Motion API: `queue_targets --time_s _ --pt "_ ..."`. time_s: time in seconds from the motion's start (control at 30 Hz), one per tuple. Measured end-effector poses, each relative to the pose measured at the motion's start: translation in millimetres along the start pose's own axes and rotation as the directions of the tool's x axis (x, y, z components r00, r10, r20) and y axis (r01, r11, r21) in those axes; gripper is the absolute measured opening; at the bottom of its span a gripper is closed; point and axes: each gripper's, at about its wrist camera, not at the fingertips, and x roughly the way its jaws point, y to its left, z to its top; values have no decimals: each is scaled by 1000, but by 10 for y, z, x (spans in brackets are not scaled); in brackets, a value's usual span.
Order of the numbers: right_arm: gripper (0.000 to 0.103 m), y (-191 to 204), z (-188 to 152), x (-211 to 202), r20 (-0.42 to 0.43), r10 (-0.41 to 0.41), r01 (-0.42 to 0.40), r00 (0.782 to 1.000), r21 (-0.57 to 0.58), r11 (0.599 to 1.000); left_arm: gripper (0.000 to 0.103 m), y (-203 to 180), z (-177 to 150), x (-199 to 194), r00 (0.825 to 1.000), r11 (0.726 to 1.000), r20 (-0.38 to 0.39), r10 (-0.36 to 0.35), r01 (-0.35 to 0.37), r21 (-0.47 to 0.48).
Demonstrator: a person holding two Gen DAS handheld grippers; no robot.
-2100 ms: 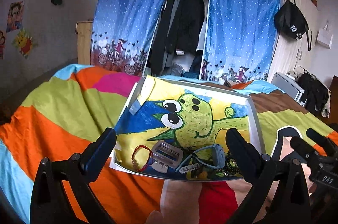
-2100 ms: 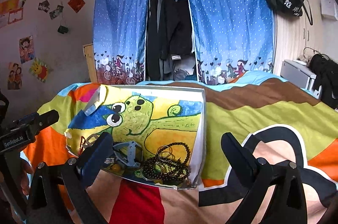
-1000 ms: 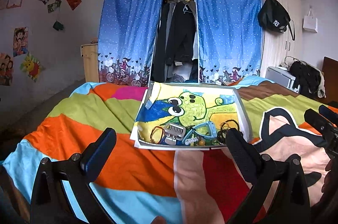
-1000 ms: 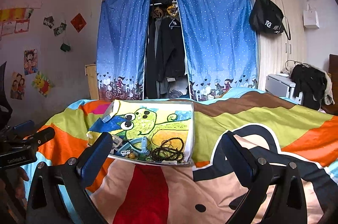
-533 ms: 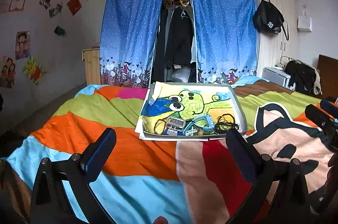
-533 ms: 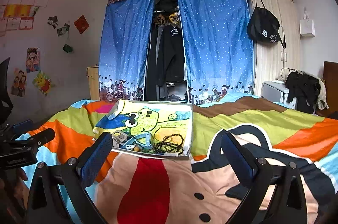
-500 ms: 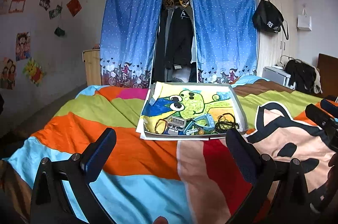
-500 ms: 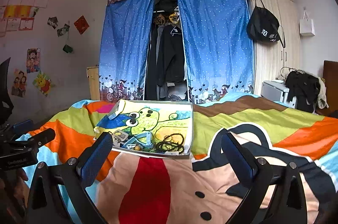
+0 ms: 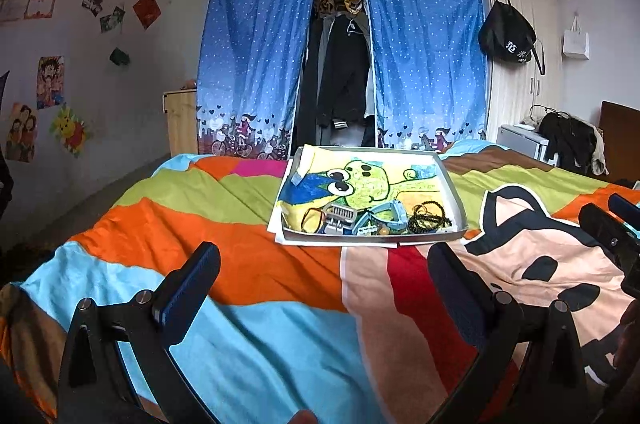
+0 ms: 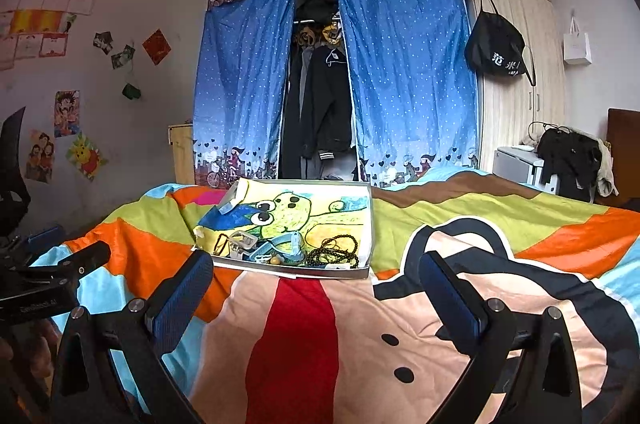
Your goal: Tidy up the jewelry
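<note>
Both the left claw (image 9: 324, 276) and right claw (image 10: 316, 276) are held spread above the striped quilt (image 9: 248, 264); beaded bracelets (image 9: 430, 216) are heaped in the shallow rectangular tray (image 9: 454, 191)

Dim, soft light; fisheye-warped edges

Right gripper (image 10: 316, 288) was spread wide, holding nothing, hovering above the colourful bedspread (image 10: 500, 220). Shallow tray (image 10: 370, 224) with a green cartoon lining lay on the bed ahead, well apart from the fingers (image 10: 180, 298). At its near end: black bead bracelets (image 10: 334, 250) on the right, a blue watch (image 10: 286, 244) in the middle, a grey clip-like piece (image 10: 242, 242) to the left. Left gripper (image 10: 82, 258) showed at the left edge, jaw state unclear. Blue curtains (image 10: 404, 79) behind, parted over dark clothes (image 10: 322, 103).
</note>
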Motion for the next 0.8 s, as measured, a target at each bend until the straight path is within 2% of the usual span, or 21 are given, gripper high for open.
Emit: queue_targets --time_s 0.2,0.43,0.57,0.8 --pt "103 58 -108 -38 -1 12 -12 1000 -17 1000 102 -22 -149 -84 1000 1000 -4 14 -14 12" --pt "103 36 -326 18 -43 16 -16 999 2 1000 102 -54 -336 -62 999 999 -13 39 -39 18" --pt "103 2 -482 43 -75 1 -1 997 9 1000 102 -58 -468 2 999 999 -29 38 -39 -19" --pt "103 -77 -653 111 -114 -3 7 993 34 999 102 -149 -608 85 997 999 -64 43 -40 37"
